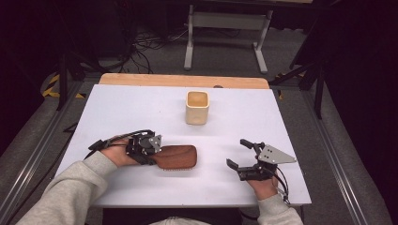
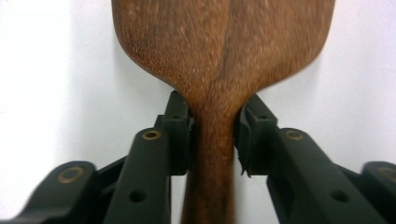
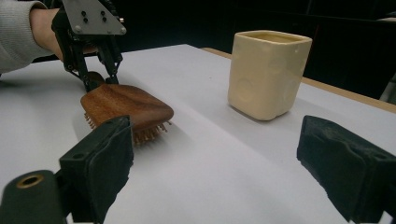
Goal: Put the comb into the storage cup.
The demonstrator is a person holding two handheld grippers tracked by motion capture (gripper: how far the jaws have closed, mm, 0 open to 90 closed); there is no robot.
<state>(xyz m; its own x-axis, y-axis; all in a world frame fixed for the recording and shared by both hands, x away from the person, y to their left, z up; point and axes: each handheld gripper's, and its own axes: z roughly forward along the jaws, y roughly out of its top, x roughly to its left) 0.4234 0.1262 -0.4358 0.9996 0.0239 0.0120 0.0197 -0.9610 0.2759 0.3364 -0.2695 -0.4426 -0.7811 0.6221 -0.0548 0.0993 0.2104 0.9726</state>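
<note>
On the tabletop (image 1: 117, 108) the hairbrush (image 1: 176, 157) lies near the front left (bristles down), the cup (image 1: 197, 107) stands behind it, nearer the middle, well apart.

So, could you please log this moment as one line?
left gripper: shut on brush handle | brush: bristles down on table | right gripper: open, idle | cup: upright

A dark brown wooden hairbrush (image 1: 176, 157) is lying flat, bristles down, on the white counter (image 1: 117, 112), its broad rounded head facing away from its narrow neck, which is sitting clamped at its left end.
</note>
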